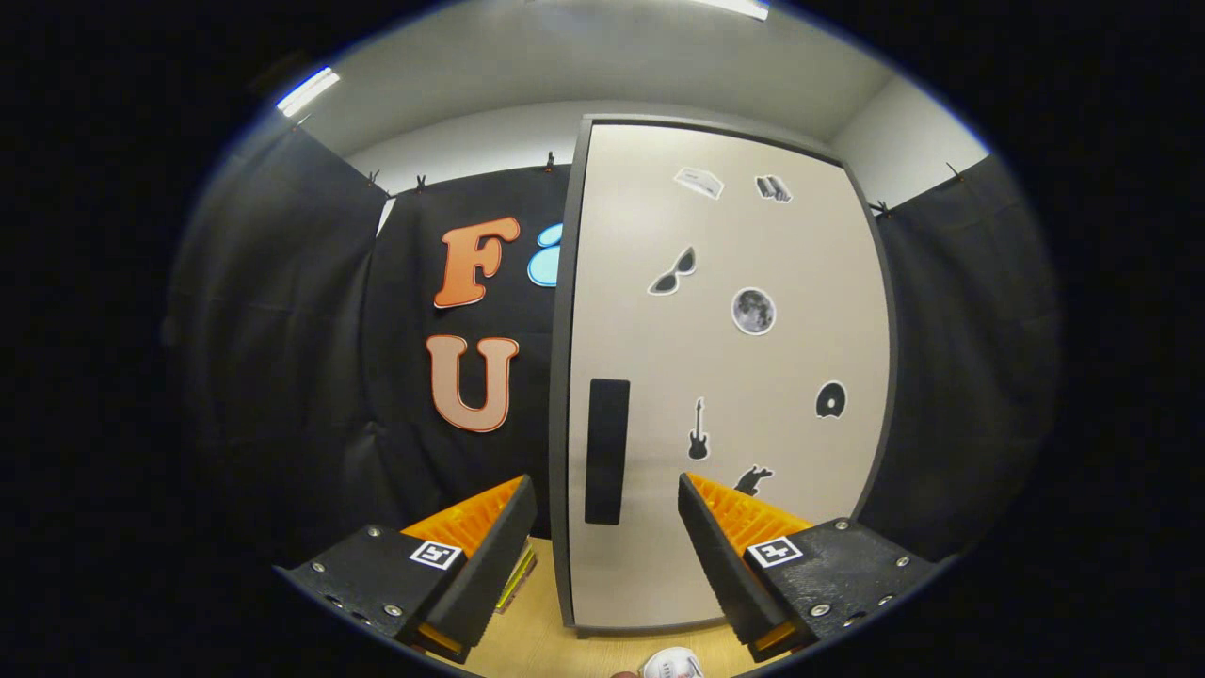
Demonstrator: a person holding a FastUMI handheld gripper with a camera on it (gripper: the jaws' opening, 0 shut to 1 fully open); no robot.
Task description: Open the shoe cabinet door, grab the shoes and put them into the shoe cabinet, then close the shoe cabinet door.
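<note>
We're looking at the shoe cabinet door [725,377], shut, with stickers all over it. Our gripper [607,513] has its fingers spread wide with nothing between them, and the dark handle [607,450] sits just beyond. A shoe [671,665] peeks in on the wooden floor [537,640].

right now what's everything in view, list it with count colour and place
shoe cabinet door: one, beige with a dark frame, shut, upright beyond the fingers
door handle: one, black vertical strip near the door's left edge, ahead between the fingers
stickers: about eight, black, grey and white, scattered over the door
wooden surface: one, light wood, under the cabinet
white object: one, partly seen, on the wood below the fingers, too cut off to identify
booth wall: black cloth, both sides of the cabinet
gripper: one, fingers open, holding nothing, short of the handle
</note>
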